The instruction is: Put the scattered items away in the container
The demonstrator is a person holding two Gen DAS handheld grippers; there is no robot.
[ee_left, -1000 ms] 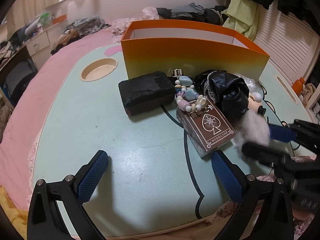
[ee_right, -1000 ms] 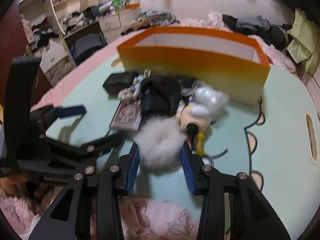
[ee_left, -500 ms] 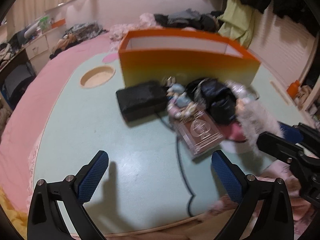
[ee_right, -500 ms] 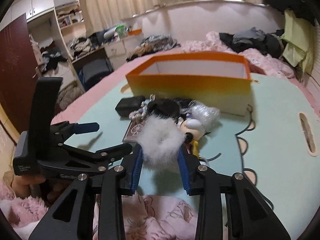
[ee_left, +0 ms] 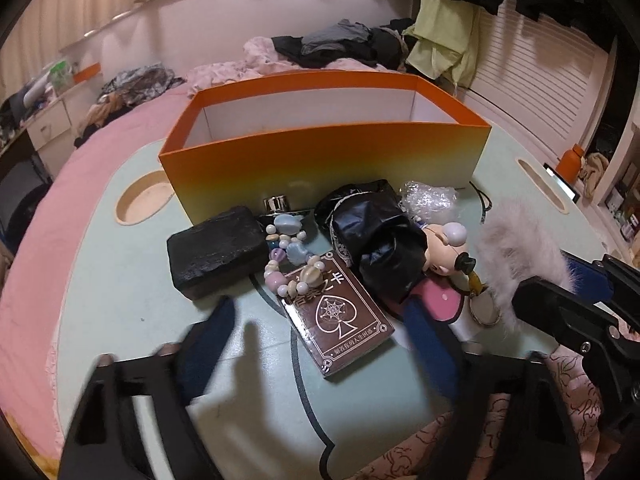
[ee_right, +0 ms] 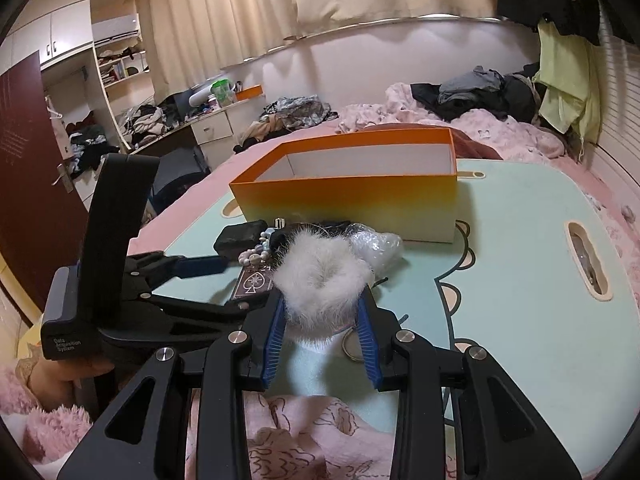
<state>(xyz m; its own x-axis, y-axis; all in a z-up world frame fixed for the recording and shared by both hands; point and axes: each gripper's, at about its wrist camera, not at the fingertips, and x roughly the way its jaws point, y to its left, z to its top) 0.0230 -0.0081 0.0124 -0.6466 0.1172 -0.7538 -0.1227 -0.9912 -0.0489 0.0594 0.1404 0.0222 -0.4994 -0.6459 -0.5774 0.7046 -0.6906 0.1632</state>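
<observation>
While right tool (ee_right: 322, 316) grips pompom (ee_right: 322, 280), box (ee_right: 348, 196) beyond

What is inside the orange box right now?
The orange box shows only bare white inner walls in both views. Its front wall hides the floor, so whether anything lies at the bottom cannot be told.

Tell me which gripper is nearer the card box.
Left. The left gripper hangs open right over the card box; the right gripper, shut on the fluffy scrunchie, is off to its right.
</observation>
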